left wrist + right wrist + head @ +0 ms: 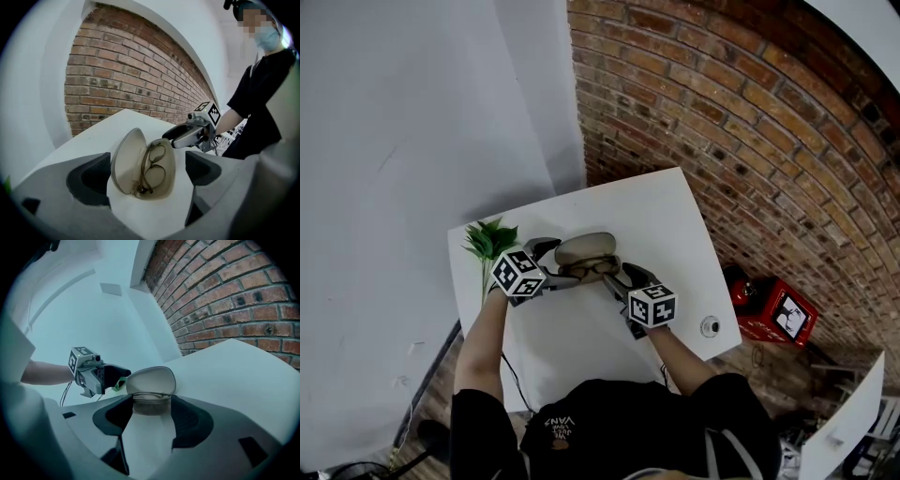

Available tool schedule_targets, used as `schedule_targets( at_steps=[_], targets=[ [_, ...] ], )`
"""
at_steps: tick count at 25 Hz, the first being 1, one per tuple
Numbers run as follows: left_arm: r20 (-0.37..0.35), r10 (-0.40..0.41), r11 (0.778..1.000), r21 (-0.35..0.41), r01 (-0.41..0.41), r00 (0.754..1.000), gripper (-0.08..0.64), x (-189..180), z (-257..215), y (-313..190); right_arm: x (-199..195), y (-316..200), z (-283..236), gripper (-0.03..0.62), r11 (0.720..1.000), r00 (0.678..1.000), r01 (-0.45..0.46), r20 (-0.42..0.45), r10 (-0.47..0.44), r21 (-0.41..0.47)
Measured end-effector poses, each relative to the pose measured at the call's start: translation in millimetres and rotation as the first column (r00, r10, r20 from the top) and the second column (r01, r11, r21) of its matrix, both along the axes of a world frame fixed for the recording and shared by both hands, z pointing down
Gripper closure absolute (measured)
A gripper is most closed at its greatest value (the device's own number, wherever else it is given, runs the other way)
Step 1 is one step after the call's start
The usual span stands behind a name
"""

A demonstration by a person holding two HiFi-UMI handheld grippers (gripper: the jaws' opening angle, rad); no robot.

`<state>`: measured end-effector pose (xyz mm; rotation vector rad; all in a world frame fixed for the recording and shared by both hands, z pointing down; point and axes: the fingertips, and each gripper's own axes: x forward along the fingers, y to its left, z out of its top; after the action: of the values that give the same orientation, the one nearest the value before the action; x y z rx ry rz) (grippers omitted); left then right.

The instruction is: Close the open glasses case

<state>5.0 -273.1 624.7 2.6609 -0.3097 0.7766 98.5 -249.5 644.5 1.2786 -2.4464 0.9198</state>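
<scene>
Left tool gaping; beige glasses case lid up, spectacles inside.

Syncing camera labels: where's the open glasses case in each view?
Head view: glasses case near centre.
Left gripper view: lower centre, lid raised at left.
Right gripper view: just below centre, lid standing up.
Shared landmark: brick wall, visible in all three.

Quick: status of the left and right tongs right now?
Left tongs: open wide, holding nothing; the open glasses case lies between them, not gripped.
Right tongs: open, holding nothing, tips at the case's front edge.
</scene>
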Motion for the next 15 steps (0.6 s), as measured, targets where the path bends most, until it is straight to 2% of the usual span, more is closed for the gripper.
schedule_targets(
  at_steps=[8,15],
  targets=[
    [0.0,0.038,0.999,0.017,-0.038,0.999,0.067,1,-7,14,1,6,2,0.342,1.0,1.0,-0.013,-0.018,0.013,-0.006],
    [0.028,0.101,0.993,0.057,-0.103,0.994,0.067,2,-15,42,3,17,7,0.35,1.0,0.999,0.0,-0.044,-0.001,-0.018]
  ],
)
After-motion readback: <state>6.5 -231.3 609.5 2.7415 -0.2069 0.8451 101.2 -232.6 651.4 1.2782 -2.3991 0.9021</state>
